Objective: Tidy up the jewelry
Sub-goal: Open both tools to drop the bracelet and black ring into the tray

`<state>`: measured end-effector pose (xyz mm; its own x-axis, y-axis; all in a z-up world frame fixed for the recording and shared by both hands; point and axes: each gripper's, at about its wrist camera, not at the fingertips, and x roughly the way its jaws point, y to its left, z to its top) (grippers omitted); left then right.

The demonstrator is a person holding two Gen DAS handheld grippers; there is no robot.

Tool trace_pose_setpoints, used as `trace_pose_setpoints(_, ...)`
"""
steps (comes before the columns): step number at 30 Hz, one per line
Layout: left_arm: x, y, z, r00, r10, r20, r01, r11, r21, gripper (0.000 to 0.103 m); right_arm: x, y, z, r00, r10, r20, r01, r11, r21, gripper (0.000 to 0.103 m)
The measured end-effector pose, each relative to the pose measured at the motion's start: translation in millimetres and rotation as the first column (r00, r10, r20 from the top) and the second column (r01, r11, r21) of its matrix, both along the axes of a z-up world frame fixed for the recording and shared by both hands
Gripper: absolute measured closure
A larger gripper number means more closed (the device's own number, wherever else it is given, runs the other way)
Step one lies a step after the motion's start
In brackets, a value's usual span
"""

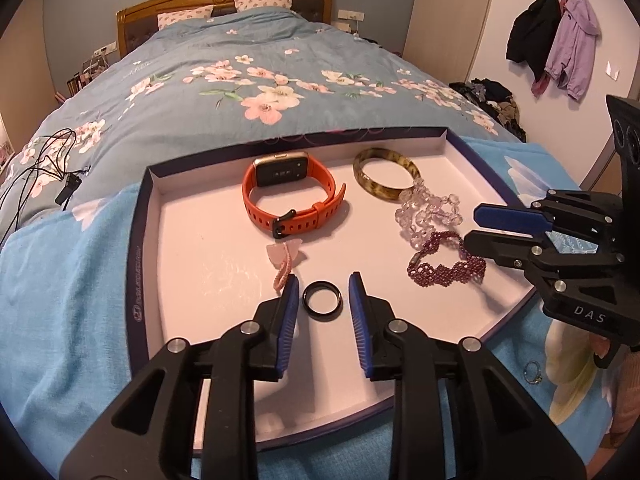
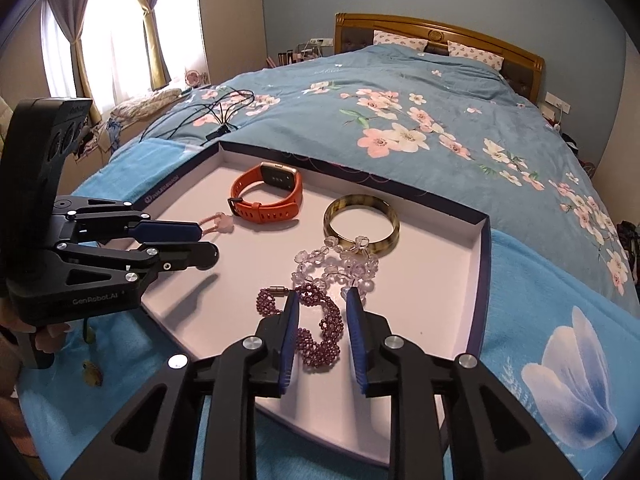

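Fingers of both grippers are parted, with nothing pinched between them.
Between the left gripper (image 1: 323,300) pads a black ring (image 1: 322,297) is seen lying free on the white tray (image 1: 460,152); the right gripper (image 2: 322,322) straddles the purple beaded bracelet (image 2: 320,326) untouched. On closing, the ring could be flicked aside by one pad, or the bracelet snagged with the clear bead string (image 2: 340,262) touching it. Counted in the tray: one ring, one orange watch (image 1: 292,196), one amber bangle (image 1: 386,174), one clear bead string, one purple bracelet, one pink charm (image 1: 286,258); a small ring (image 1: 534,372) lies outside.
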<state>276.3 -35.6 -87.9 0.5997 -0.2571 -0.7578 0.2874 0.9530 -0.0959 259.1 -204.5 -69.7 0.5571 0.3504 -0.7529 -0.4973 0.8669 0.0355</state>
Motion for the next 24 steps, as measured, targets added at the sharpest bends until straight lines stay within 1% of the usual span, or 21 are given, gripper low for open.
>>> trace_pose_setpoints(2,-4.3,1.8,6.9,1.000,0.005,0.030,-0.005,1.000,-0.003,0.067,-4.4,-2.9,4.7,1.000,-0.007,0.011,0.007,1.000,0.015,0.077)
trace_pose_setpoints(4,-10.6,3.9,15.0,0.998,0.008,0.062,-0.007,1.000,-0.002,0.065,-11.1,-7.2,10.7,1.000,-0.015,0.024,0.014,0.999,0.034,0.075)
trace_pose_setpoints(5,-15.3,5.2,20.8,0.997,0.008,0.083,-0.008,1.000,-0.005,0.061,-13.8,-8.7,13.0,1.000,-0.015,0.027,0.013,0.999,0.042,0.075)
trace_pose_setpoints(7,-23.5,8.8,29.2,0.994,0.011,0.112,-0.010,1.000,-0.010,0.057,-23.2,-12.9,19.3,0.999,-0.016,0.041,0.013,0.998,0.063,0.074)
trace_pose_setpoints(9,-35.3,12.0,38.9,0.989,0.012,0.148,-0.011,1.000,-0.007,0.055,-32.1,-17.0,23.7,0.998,-0.016,0.053,0.012,0.997,0.078,0.070)
trace_pose_setpoints(11,-46.8,17.7,45.6,0.985,0.015,0.173,-0.012,1.000,-0.015,0.046,-42.0,-20.6,26.5,0.998,-0.016,0.059,0.010,0.996,0.092,0.069)
trace_pose_setpoints(13,-59.6,25.1,51.4,0.980,0.026,0.199,-0.023,1.000,-0.018,0.045,-52.8,-23.5,27.4,0.998,-0.009,0.064,0.003,0.996,0.093,0.067)
trace_pose_setpoints(16,-76.9,35.2,55.4,0.976,0.033,0.215,-0.029,0.999,-0.022,0.044,-63.3,-27.8,25.8,0.998,-0.014,0.065,0.009,0.996,0.086,0.065)
trace_pose_setpoints(20,-99.7,46.8,53.0,0.976,0.037,0.215,-0.035,0.999,-0.012,0.044,-77.2,-34.1,18.1,0.999,-0.027,0.044,0.023,0.995,0.094,0.064)
trace_pose_setpoints(24,-118.4,53.5,44.6,0.979,0.039,0.201,-0.039,0.999,-0.003,0.044,-89.8,-34.7,5.1,0.999,-0.036,0.012,0.034,0.996,0.079,0.064)
